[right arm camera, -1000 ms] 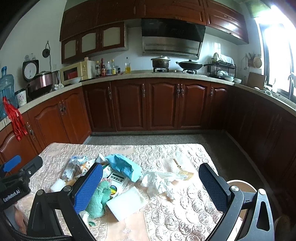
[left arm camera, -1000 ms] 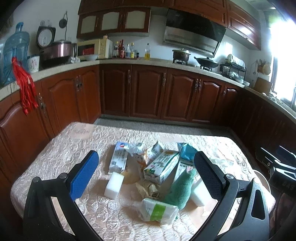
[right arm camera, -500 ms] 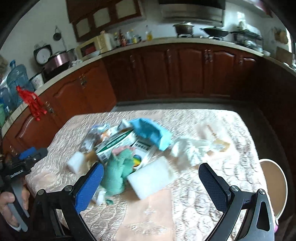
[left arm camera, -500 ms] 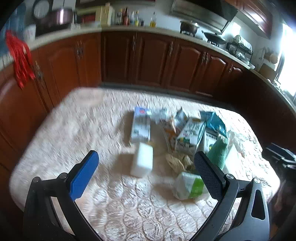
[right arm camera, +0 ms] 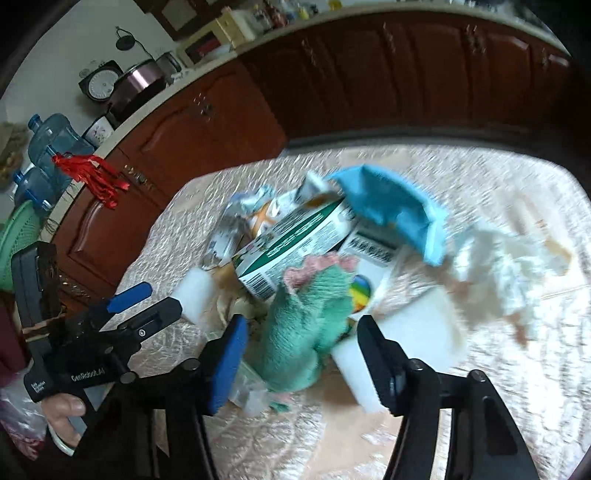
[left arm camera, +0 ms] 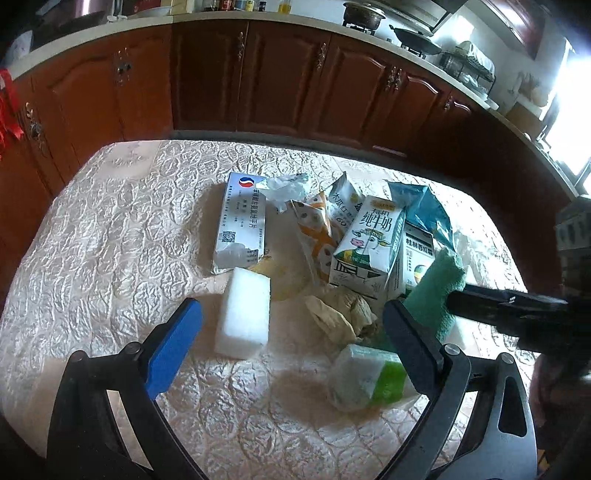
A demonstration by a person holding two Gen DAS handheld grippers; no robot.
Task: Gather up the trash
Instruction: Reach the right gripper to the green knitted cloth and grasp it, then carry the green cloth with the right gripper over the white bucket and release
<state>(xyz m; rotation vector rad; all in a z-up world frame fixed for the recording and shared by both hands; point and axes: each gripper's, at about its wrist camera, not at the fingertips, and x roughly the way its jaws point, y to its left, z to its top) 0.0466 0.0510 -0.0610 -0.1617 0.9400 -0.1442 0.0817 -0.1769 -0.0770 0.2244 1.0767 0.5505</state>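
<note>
While the whole trash pile (left arm camera: 343, 258) is still lying mid-surface (left arm camera: 110, 240), collection is barely beginning: nothing is lifted, and no bin is showing. Left gripper (left arm camera: 291, 332) is hanging with fingers spread, empty, over a white foam block (left arm camera: 243, 310). Right gripper (right arm camera: 301, 360), fingers spread, is bracketing a green cloth (right arm camera: 306, 332) without pinching. Compared with a second ago, both grippers are sitting lower and closer to the pile.

You face a kitchen: dark red-brown wooden cabinets (left arm camera: 280, 77) run under a pale counter (left arm camera: 192, 16). Bright daylight pours through a window (left arm camera: 570, 107) on your right. The tabletop (left arm camera: 110, 236) wears a cream embossed cloth.
</note>
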